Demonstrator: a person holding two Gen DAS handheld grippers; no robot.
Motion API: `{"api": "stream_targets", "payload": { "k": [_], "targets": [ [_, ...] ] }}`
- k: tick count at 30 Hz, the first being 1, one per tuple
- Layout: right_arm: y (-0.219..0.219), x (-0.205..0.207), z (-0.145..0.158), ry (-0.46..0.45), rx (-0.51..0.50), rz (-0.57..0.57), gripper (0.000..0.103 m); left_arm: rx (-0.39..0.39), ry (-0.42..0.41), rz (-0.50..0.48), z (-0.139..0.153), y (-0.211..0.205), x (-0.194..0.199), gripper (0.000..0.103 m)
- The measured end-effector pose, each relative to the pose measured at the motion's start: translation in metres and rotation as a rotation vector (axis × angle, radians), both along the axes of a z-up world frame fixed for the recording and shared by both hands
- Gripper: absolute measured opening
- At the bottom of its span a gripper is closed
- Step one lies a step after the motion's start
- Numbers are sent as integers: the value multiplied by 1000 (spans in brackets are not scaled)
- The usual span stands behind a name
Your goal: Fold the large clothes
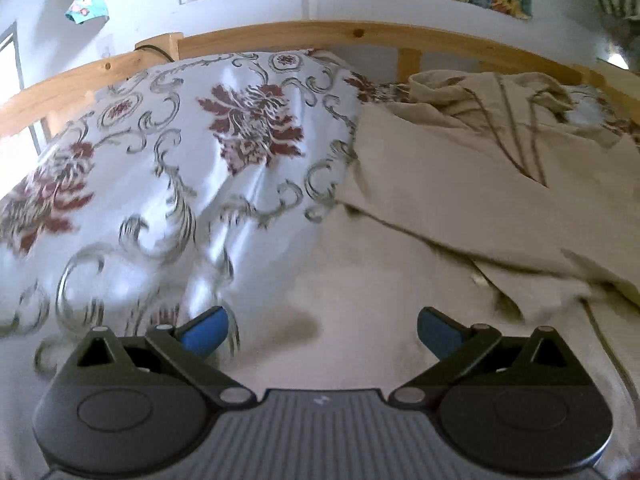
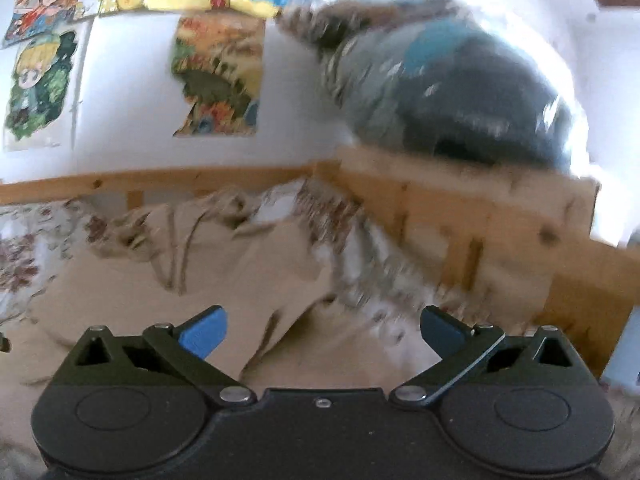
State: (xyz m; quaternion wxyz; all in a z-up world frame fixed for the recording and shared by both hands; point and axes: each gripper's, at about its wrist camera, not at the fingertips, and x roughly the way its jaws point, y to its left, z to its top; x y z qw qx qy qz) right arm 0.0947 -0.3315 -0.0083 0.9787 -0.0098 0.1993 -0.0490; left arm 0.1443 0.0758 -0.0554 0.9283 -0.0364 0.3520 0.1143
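Observation:
A large beige garment [image 1: 460,200] lies crumpled on a bed, partly spread, with dark cords running over its upper part. It also shows in the right wrist view [image 2: 248,280], blurred. My left gripper [image 1: 322,332] is open and empty, just above the garment's near edge where it meets the floral bedspread [image 1: 180,152]. My right gripper [image 2: 324,334] is open and empty above the garment's right side.
A wooden bed rail [image 1: 280,38] curves behind the bed, and a wooden end board [image 2: 460,216] stands at the right. A dark bundle wrapped in clear plastic [image 2: 452,92] sits on top of that board. Posters [image 2: 218,76] hang on the white wall.

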Motion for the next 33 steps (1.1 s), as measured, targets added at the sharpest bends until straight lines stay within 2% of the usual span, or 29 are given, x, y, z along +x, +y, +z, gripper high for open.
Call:
{"api": "stream_targets", "payload": {
  "k": [3, 6, 12, 19, 22, 24, 25, 27, 29, 30, 32, 33],
  "targets": [
    [13, 13, -16, 141, -15, 87, 102, -93, -23, -25, -2, -5, -30, 102],
    [25, 21, -25, 215, -68, 79, 102, -138, 10, -41, -10, -7, -44, 102],
    [27, 13, -21, 186, -51, 68, 102, -20, 9, -55, -17, -22, -56, 102],
    [18, 19, -22, 199, -29, 60, 102, -13, 2, -77, -18, -30, -56, 102],
    [16, 24, -26, 237, -1, 80, 102, 50, -22, -144, -10, -38, -58, 102],
    [9, 29, -26, 247, 34, 95, 99, 98, -61, -225, -2, -46, -61, 102],
    [4, 28, -22, 227, 58, 109, 93, 132, -92, -263, 1, -51, -64, 102],
    [-4, 22, -11, 132, 74, 137, 92, 201, -112, -301, 1, -61, -65, 102],
    [-5, 19, -2, 40, -6, 182, 92, 248, -106, -361, -4, -70, -65, 102],
    [0, 20, -1, 29, -100, 212, 92, 283, -104, -388, -7, -73, -66, 102],
    [12, 20, -6, 40, -263, 301, 92, 355, -93, -429, -14, -79, -68, 102],
    [18, 19, -12, 69, -336, 383, 93, 380, -81, -452, -17, -81, -69, 102]
  ]
}}
